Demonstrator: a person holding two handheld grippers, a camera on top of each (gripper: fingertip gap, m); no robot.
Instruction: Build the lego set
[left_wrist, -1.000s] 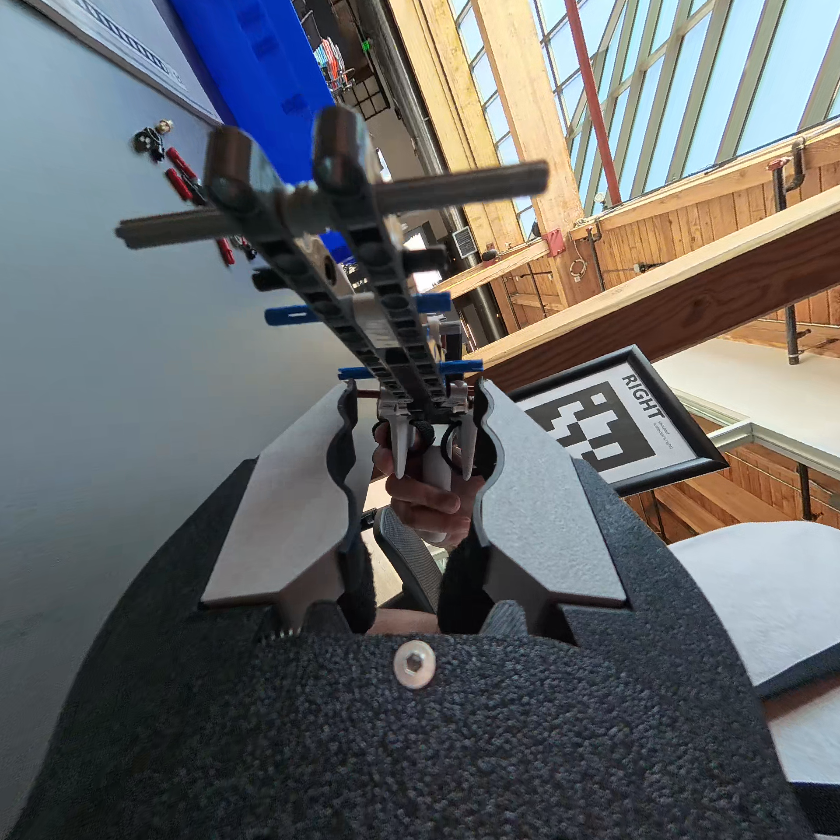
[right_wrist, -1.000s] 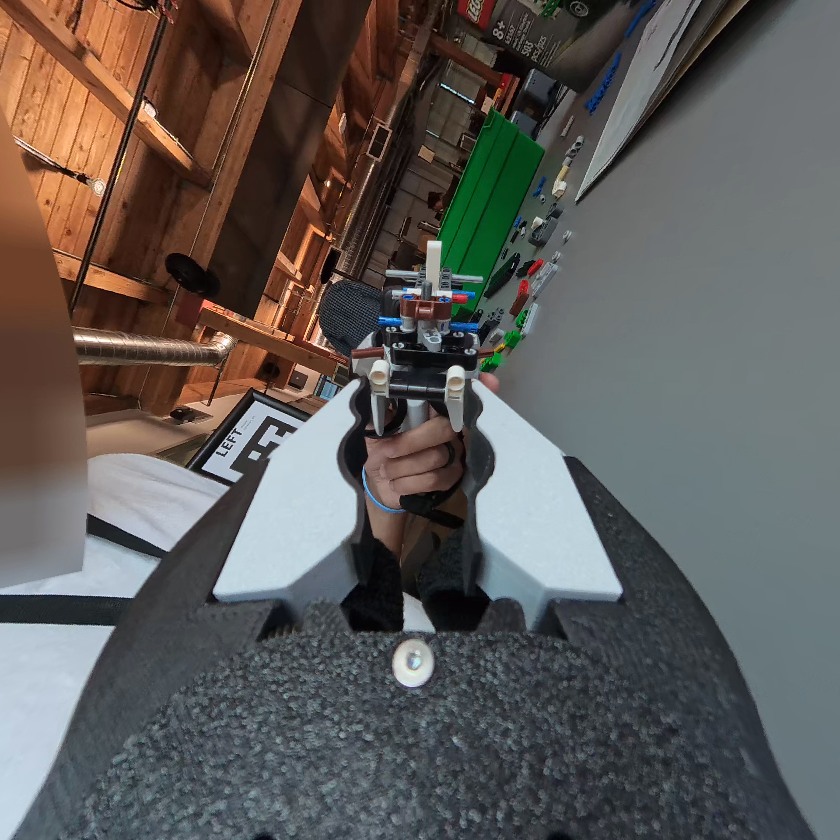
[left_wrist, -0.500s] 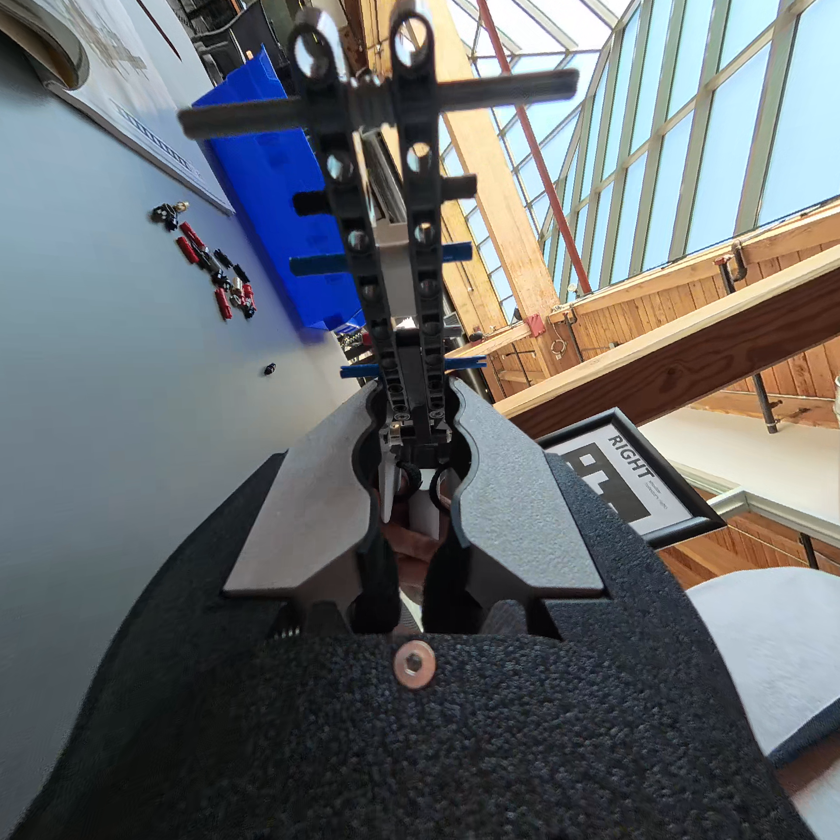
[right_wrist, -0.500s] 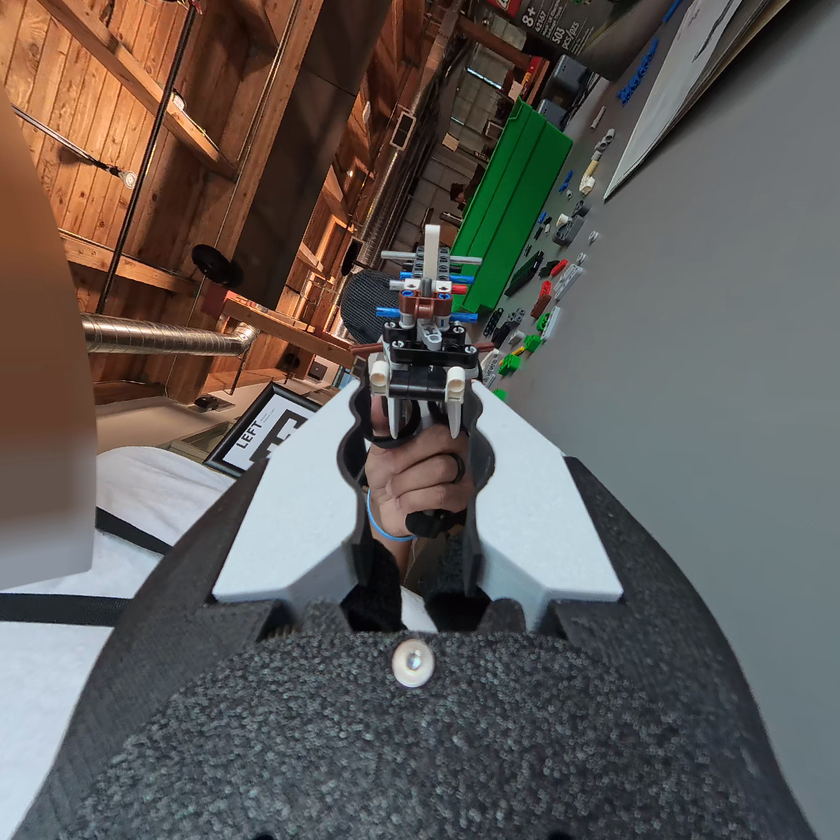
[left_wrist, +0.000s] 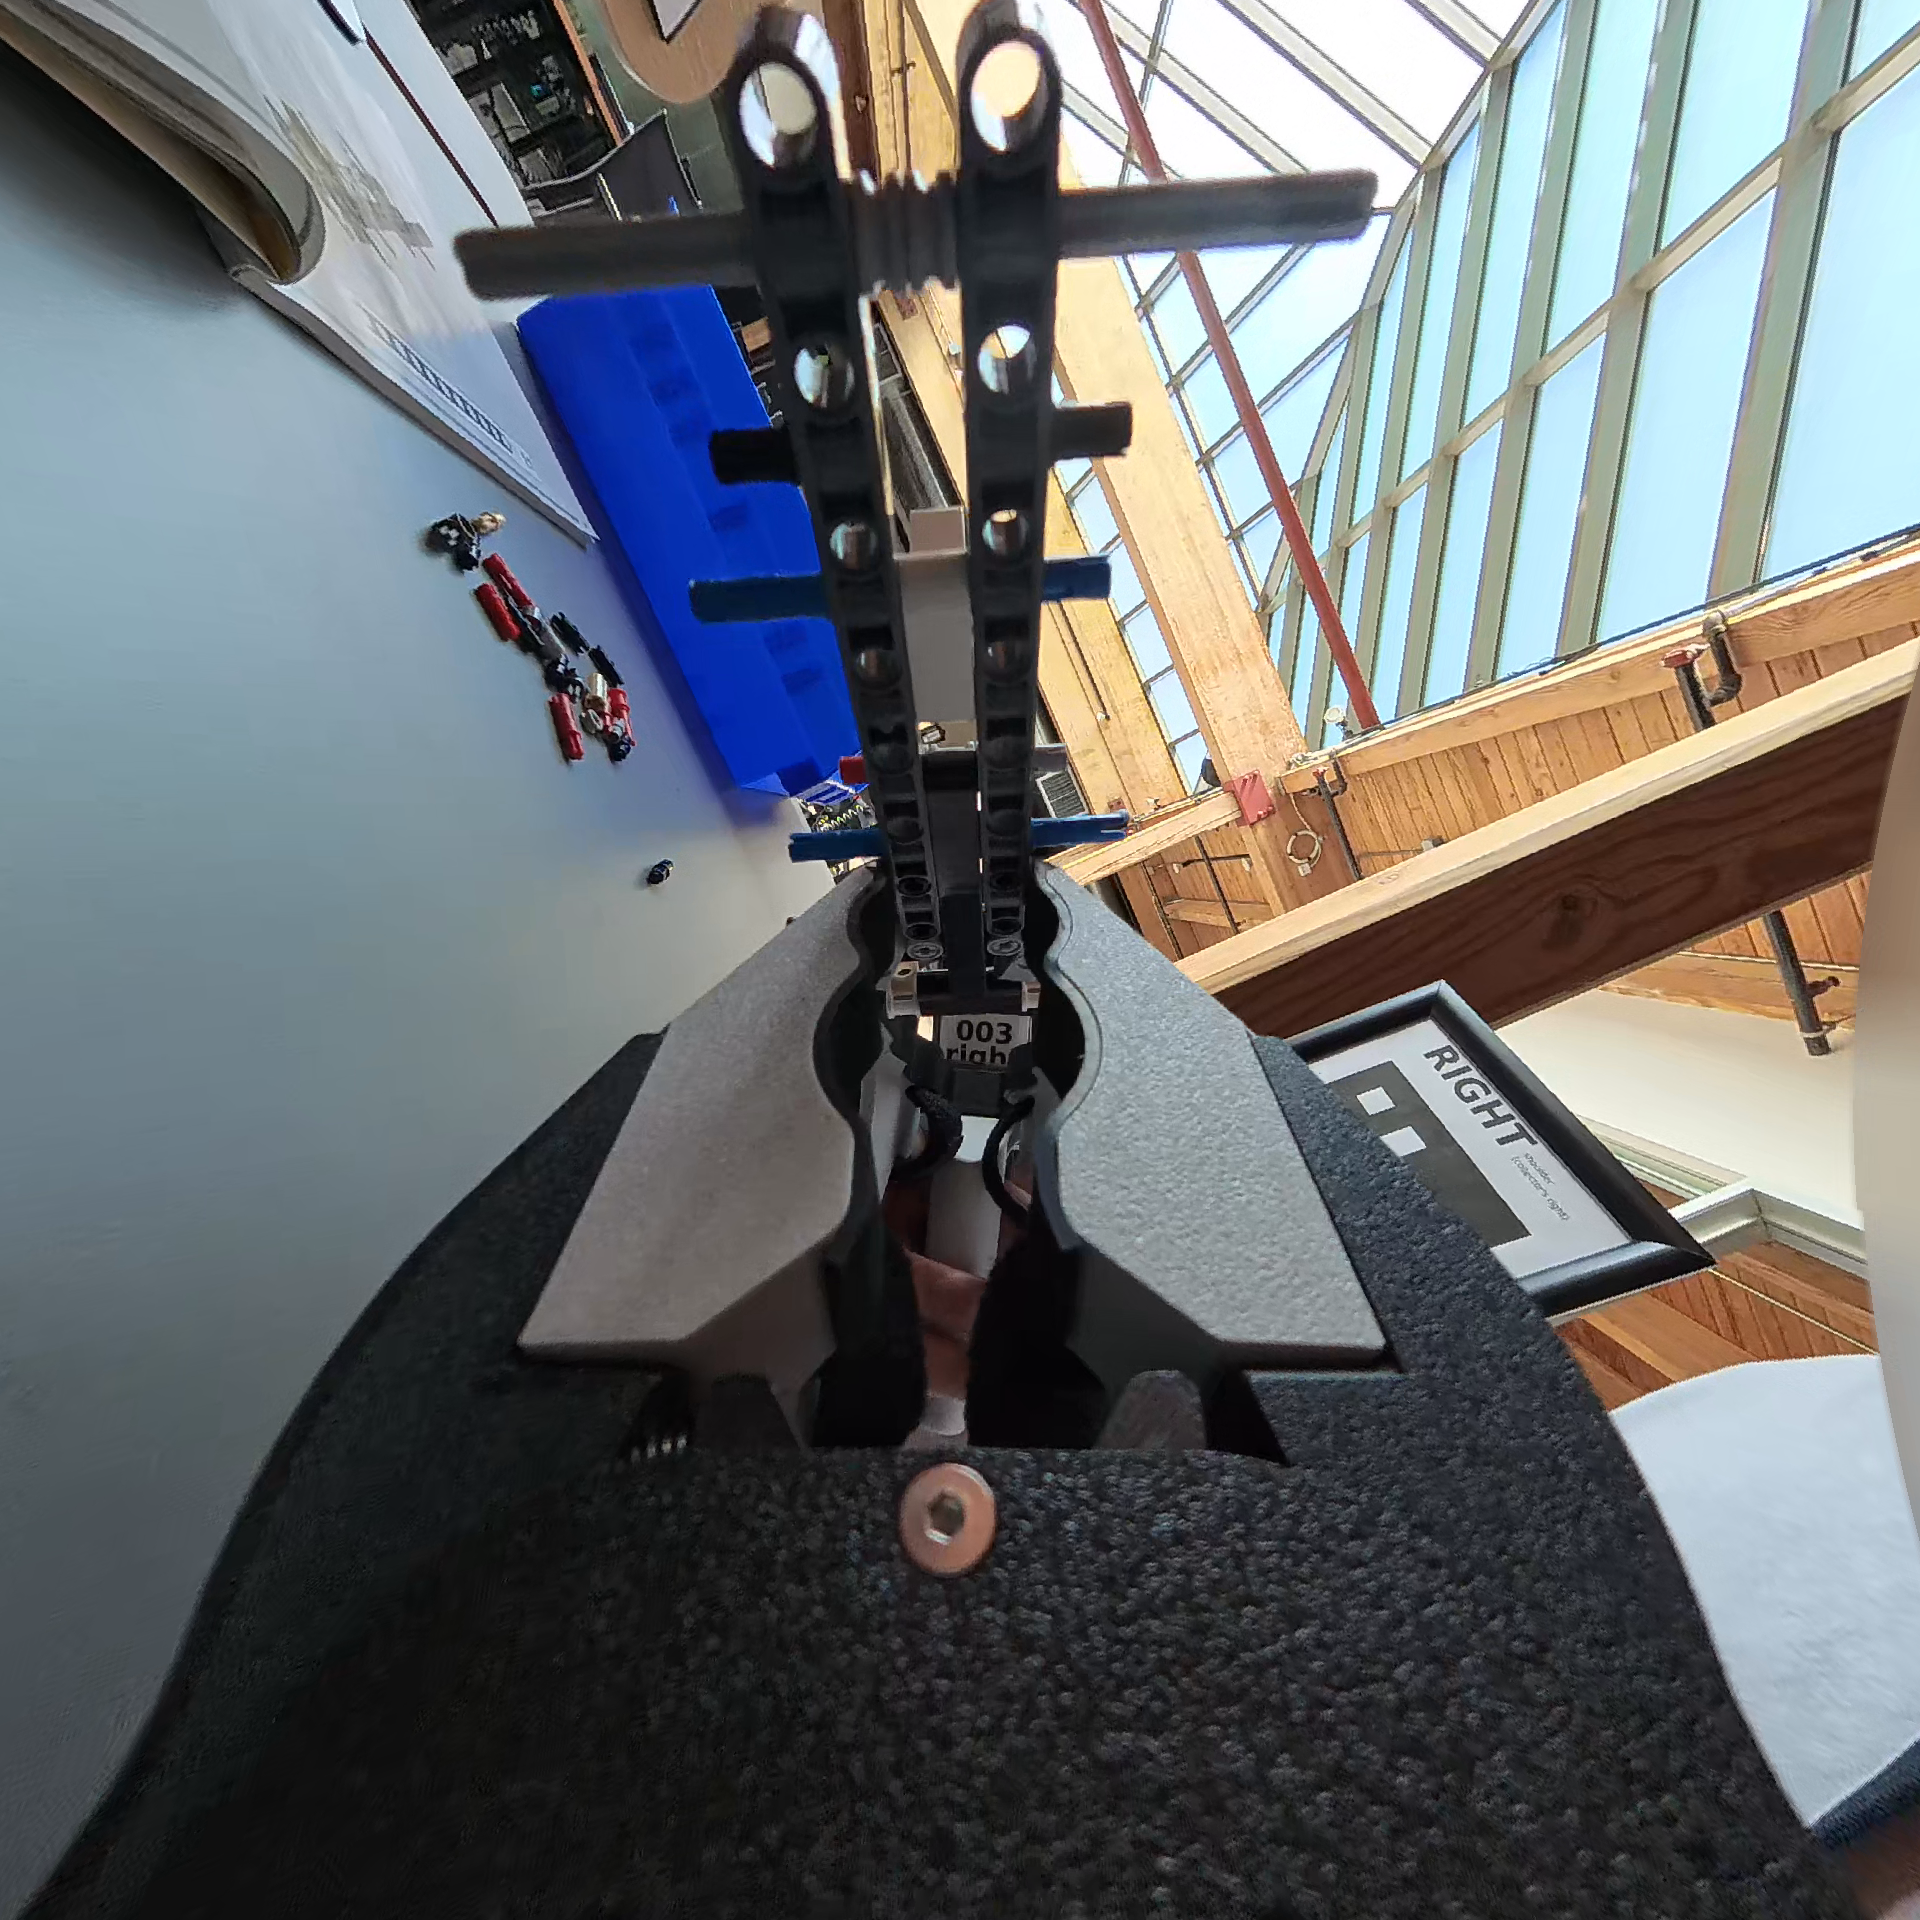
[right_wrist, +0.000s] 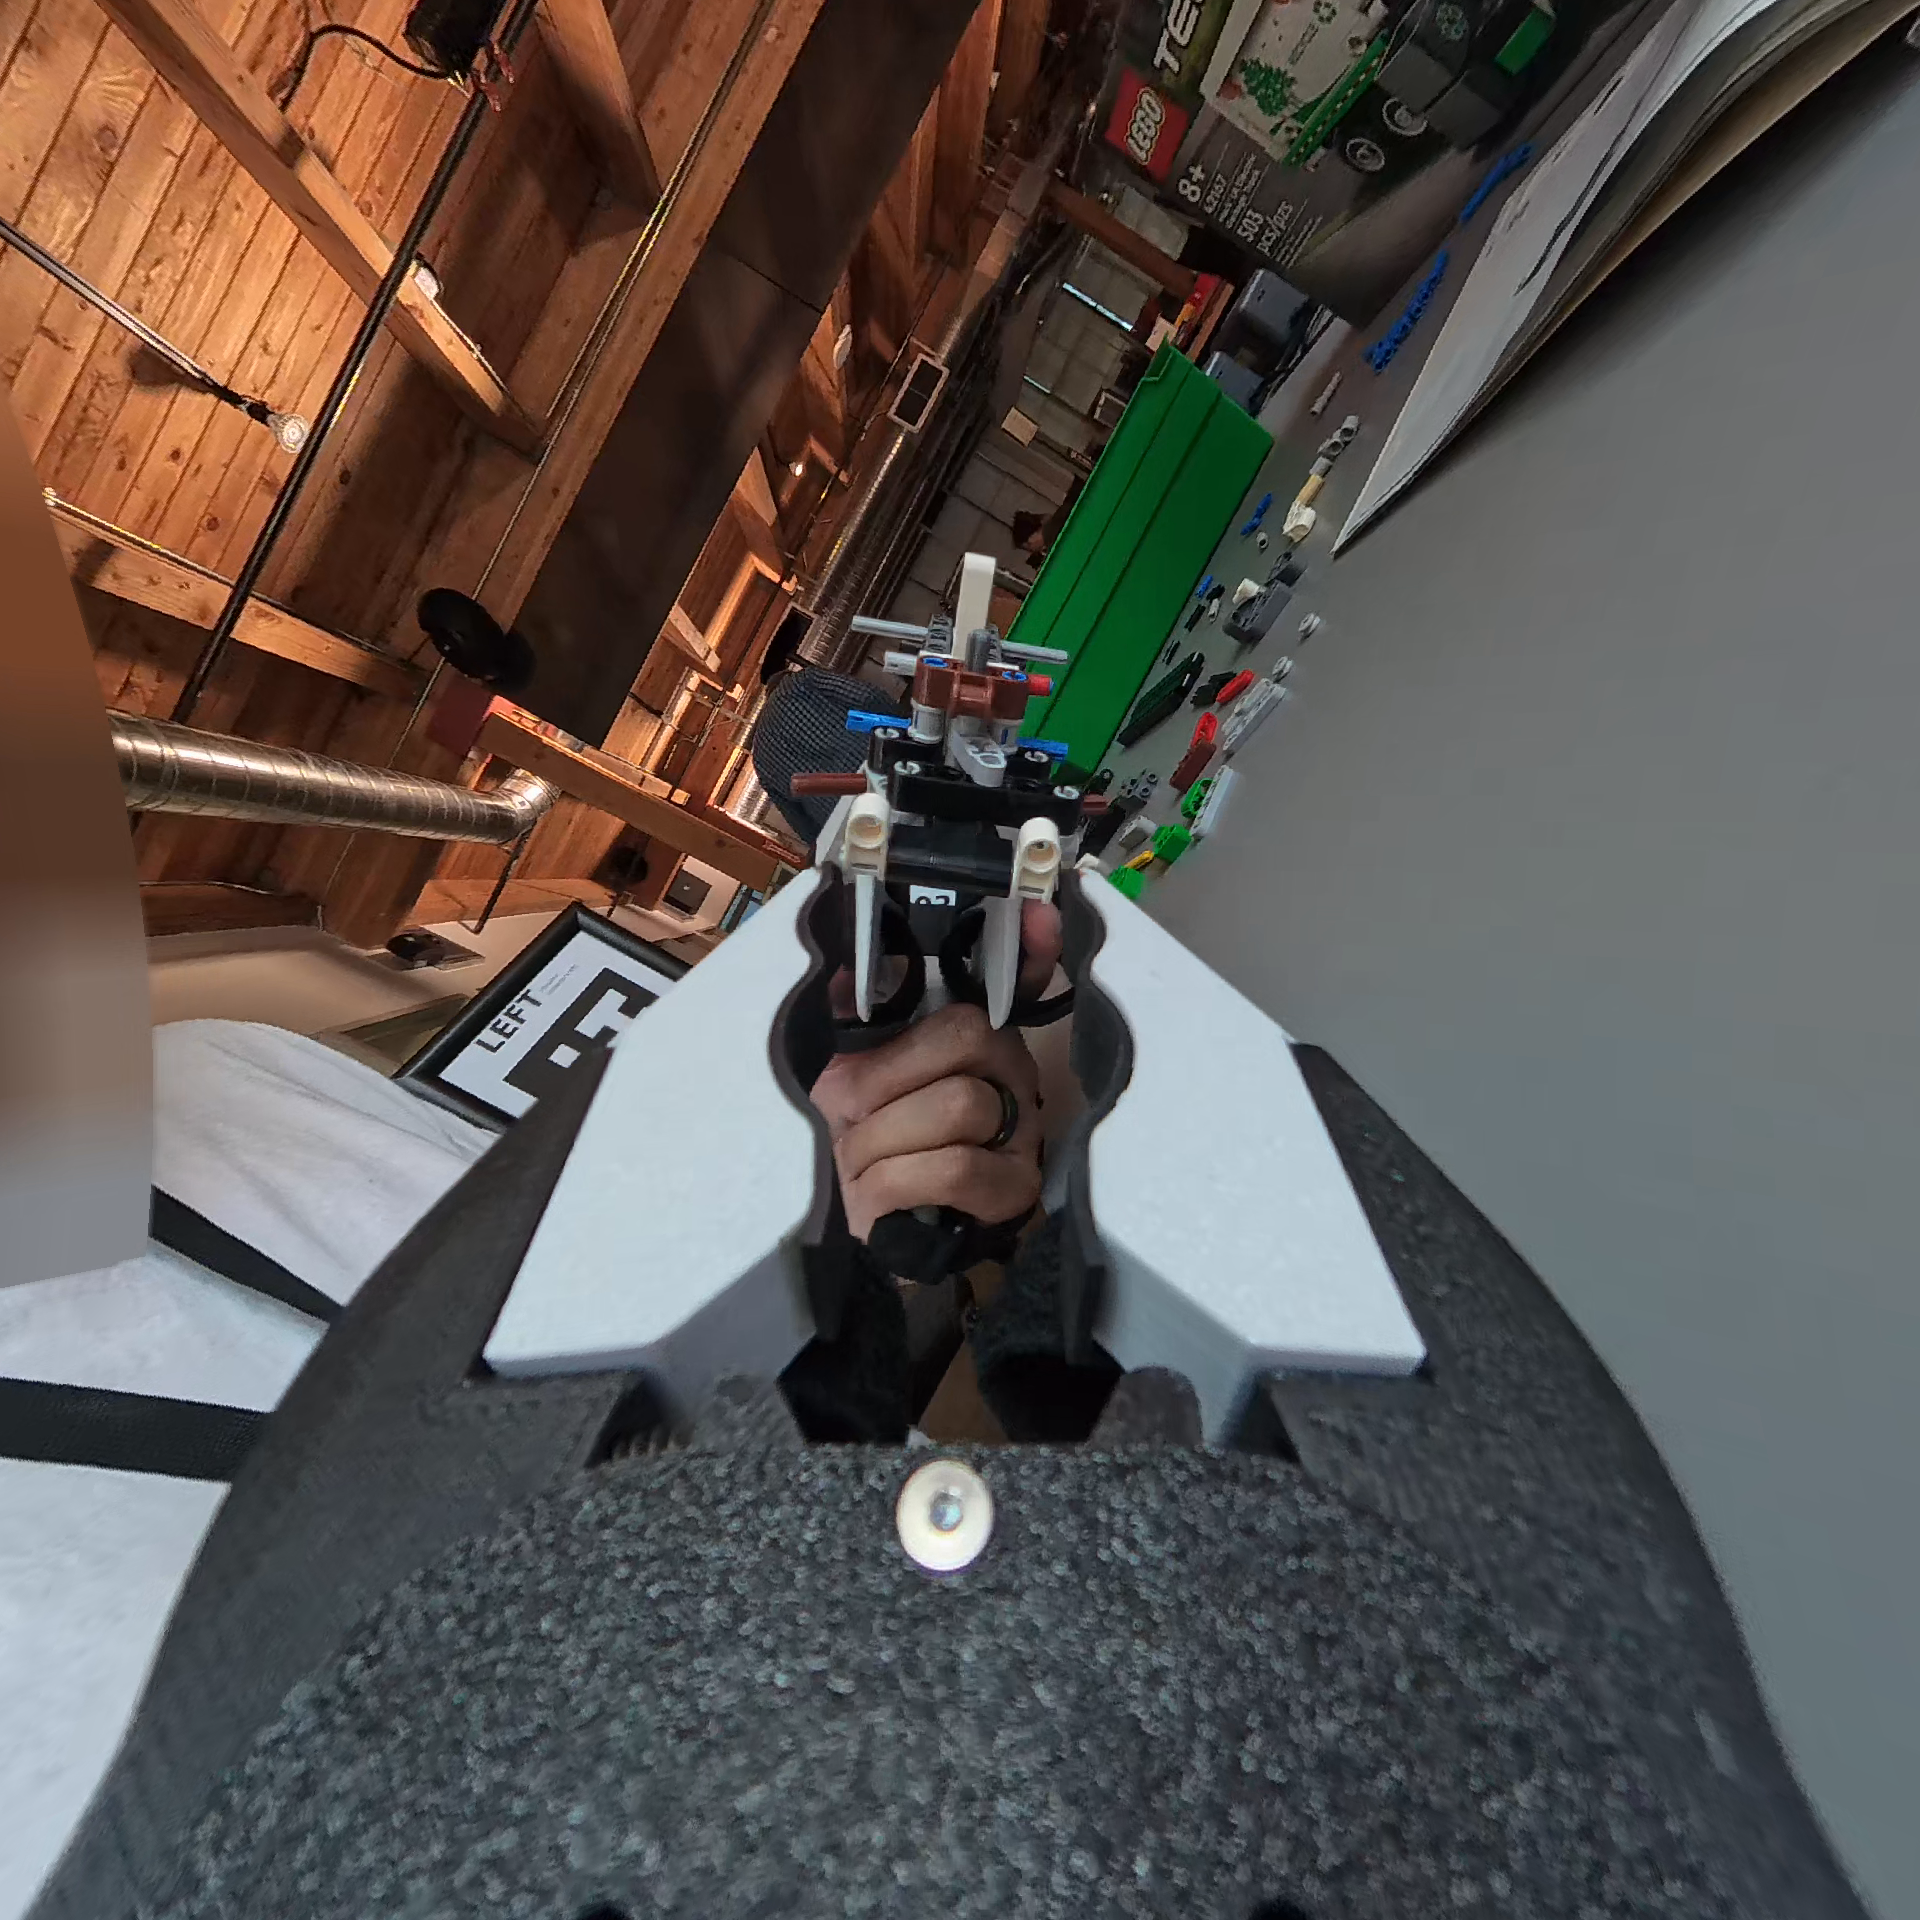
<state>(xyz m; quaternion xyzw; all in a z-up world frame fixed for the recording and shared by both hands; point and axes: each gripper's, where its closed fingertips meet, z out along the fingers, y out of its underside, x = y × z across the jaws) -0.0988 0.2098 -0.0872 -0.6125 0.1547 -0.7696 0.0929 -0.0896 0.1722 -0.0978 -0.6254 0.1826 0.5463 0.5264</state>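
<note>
A brick-built assembly of two long dark grey beams (left_wrist: 904, 623) with black, grey and blue cross pins rises straight up from my left gripper (left_wrist: 956, 935). The left fingers (left_wrist: 1049, 935) press on the beams' lower end from both sides. In the right wrist view the same assembly (right_wrist: 966, 790) shows end-on, with a black block, a brown piece, blue pins and two white tusk-like pieces. My right gripper (right_wrist: 951, 883) is shut on its black and white base. The two grippers face each other. A hand (right_wrist: 935, 1112) grips a handle behind the assembly.
The grey table (left_wrist: 208, 935) carries a blue bin (left_wrist: 665, 499), small red and black parts (left_wrist: 561, 665) and an open booklet (left_wrist: 343, 260). The right wrist view shows a green bin (right_wrist: 1132, 561), loose coloured parts (right_wrist: 1216, 727), a toy box (right_wrist: 1247, 135) and a framed marker card (right_wrist: 551, 1018). Tip to tip, the grippers are about 5 cm apart.
My left jaws closed from wide open onto the dark beams. The assembly swung from tilted left to upright in the left wrist view. The right grip stayed the same.
</note>
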